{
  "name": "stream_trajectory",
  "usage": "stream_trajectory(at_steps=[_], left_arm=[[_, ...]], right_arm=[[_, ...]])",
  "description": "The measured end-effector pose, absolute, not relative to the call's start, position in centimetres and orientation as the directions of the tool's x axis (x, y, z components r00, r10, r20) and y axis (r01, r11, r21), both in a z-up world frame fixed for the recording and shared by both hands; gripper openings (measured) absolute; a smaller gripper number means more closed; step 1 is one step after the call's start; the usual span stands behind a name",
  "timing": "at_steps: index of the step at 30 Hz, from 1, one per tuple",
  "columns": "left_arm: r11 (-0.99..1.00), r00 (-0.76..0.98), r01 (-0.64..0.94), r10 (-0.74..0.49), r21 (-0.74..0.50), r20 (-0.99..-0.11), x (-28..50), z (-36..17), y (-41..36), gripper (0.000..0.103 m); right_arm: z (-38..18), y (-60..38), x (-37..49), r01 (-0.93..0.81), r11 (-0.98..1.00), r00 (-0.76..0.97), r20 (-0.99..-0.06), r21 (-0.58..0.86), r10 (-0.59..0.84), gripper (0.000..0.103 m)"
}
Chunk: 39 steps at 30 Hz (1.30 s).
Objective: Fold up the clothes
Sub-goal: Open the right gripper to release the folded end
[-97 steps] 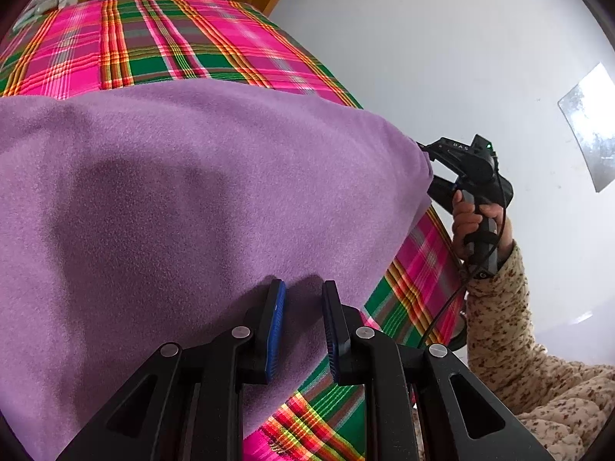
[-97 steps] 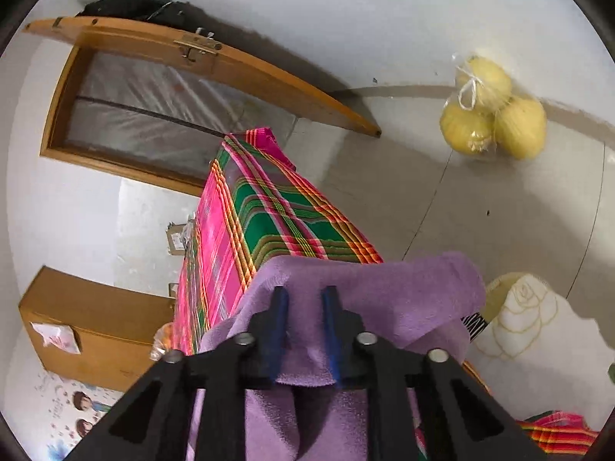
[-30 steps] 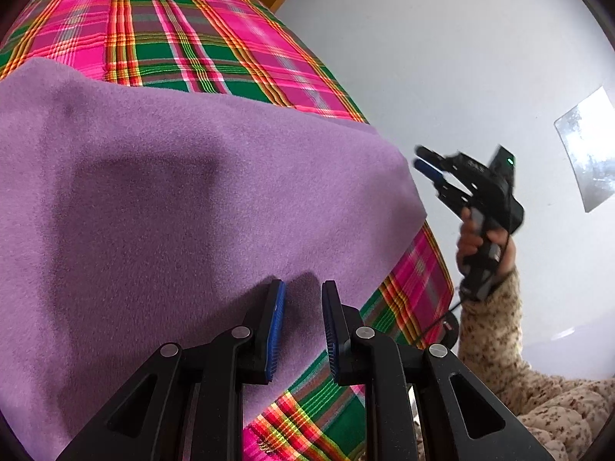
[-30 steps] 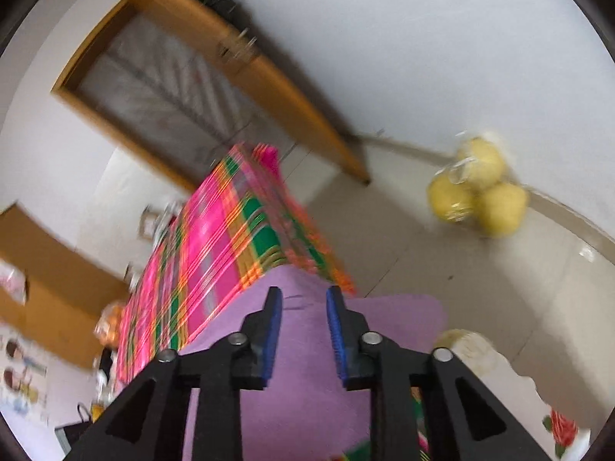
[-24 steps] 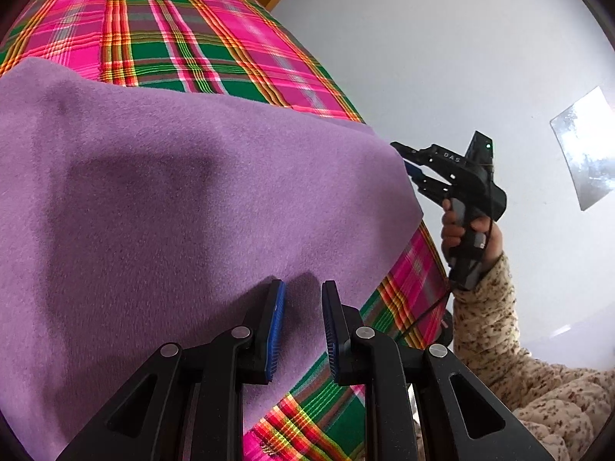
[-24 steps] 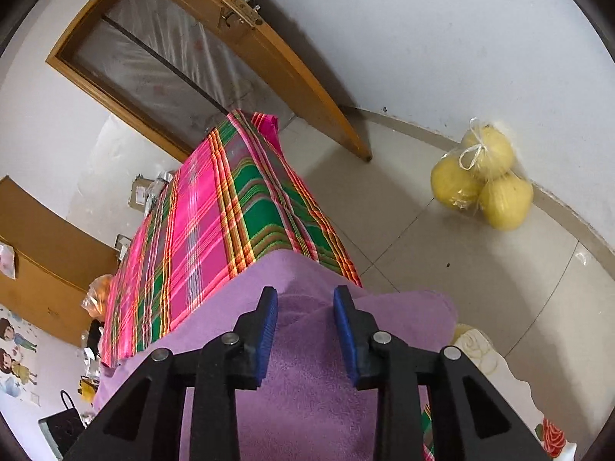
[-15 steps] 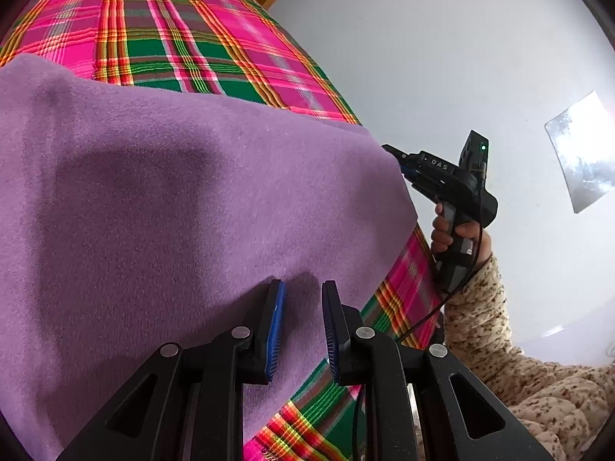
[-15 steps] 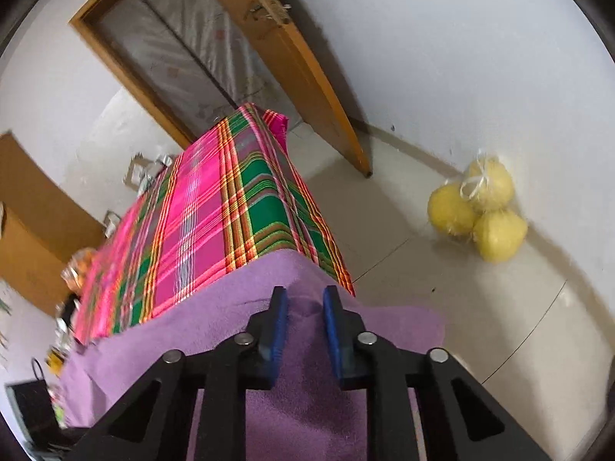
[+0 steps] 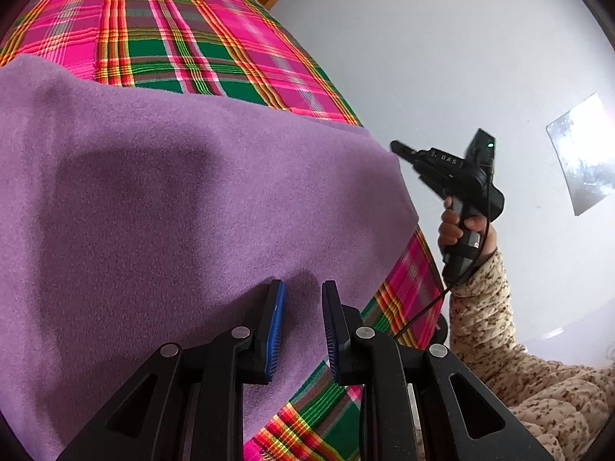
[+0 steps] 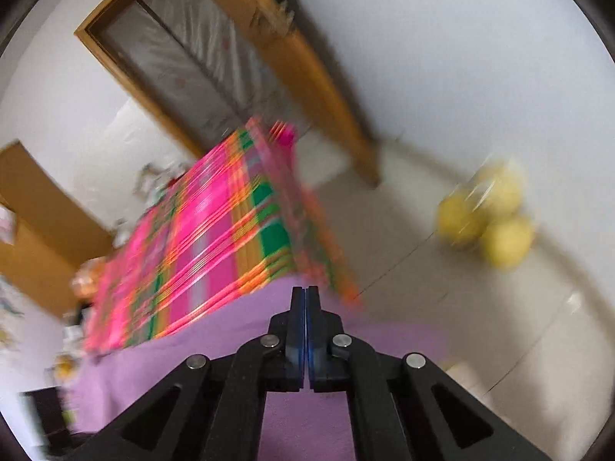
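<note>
The left gripper (image 9: 301,326) hangs low over the purple fleece garment (image 9: 173,199), its blue-padded jaws apart with nothing between them. The fleece lies spread flat on the desk, whose plaid cloth (image 9: 184,38) in pink and green shows beyond it and at the near corner. Its long axis runs across the left wrist view, and its right corner points toward the right gripper (image 9: 399,148), held in a hand (image 9: 457,226) just off that corner. In the blurred right wrist view that gripper's (image 10: 306,296) jaws are pressed together, empty, over the fleece's (image 10: 184,353) edge. The fabric is plain, soft-napped and smooth.
</note>
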<state>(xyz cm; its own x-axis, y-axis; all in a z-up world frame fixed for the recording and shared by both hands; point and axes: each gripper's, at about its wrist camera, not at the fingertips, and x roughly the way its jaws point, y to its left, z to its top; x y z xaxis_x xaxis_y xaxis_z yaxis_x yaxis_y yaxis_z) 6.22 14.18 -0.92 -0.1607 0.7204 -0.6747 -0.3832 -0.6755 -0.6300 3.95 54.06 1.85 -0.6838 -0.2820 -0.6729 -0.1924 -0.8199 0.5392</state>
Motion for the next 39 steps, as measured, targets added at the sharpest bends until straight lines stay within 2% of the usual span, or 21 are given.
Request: stream_trajectory(at_steps=[4, 6, 9, 13, 15, 25, 34, 39], left_arm=[[-0.672, -0.16, -0.38, 0.725, -0.636, -0.67, 6.1, -1.0, 14.2, 0.02], [-0.67, -0.158, -0.379, 0.726, -0.638, -0.669, 6.1, -1.0, 14.2, 0.02], [-0.665, -0.156, -0.376, 0.732, -0.646, -0.663, 5.9, -1.1, 14.2, 0.02], [-0.661, -0.153, -0.372, 0.736, -0.651, -0.66, 5.7, -1.1, 14.4, 0.02], [-0.663, -0.154, -0.372, 0.734, -0.65, -0.661, 5.7, -1.0, 14.5, 0.02], [-0.684, -0.19, -0.403, 0.712, -0.608, -0.676, 6.0, -0.1, 15.5, 0.02], [-0.694, -0.182, -0.394, 0.702, -0.603, -0.689, 6.0, -0.6, 15.7, 0.02], [-0.691, -0.177, -0.385, 0.706, -0.612, -0.685, 5.9, -0.8, 15.6, 0.02]], right_arm=[[1.0, 53.7, 4.0, -0.188, -0.818, -0.672, -0.678, 0.544, -0.297, 0.011], [0.9, 53.7, 4.2, -0.175, -0.812, -0.672, -0.67, 0.557, -0.315, 0.022], [0.7, 53.4, 4.6, -0.162, -0.818, -0.67, -0.67, 0.552, -0.319, 0.024], [0.9, 52.7, 4.5, -0.159, -0.848, -0.671, -0.686, 0.506, -0.283, 0.017], [1.5, 52.0, 4.5, -0.15, -0.882, -0.67, -0.702, 0.447, -0.242, 0.003], [4.8, 51.2, 4.5, -0.172, -0.921, -0.758, -0.644, 0.35, -0.103, 0.002], [2.4, 50.7, 0.3, -0.221, -0.927, -0.67, -0.738, 0.304, -0.082, 0.002], [2.1, 51.0, 0.2, -0.221, -0.926, -0.654, -0.751, 0.306, -0.092, 0.003]])
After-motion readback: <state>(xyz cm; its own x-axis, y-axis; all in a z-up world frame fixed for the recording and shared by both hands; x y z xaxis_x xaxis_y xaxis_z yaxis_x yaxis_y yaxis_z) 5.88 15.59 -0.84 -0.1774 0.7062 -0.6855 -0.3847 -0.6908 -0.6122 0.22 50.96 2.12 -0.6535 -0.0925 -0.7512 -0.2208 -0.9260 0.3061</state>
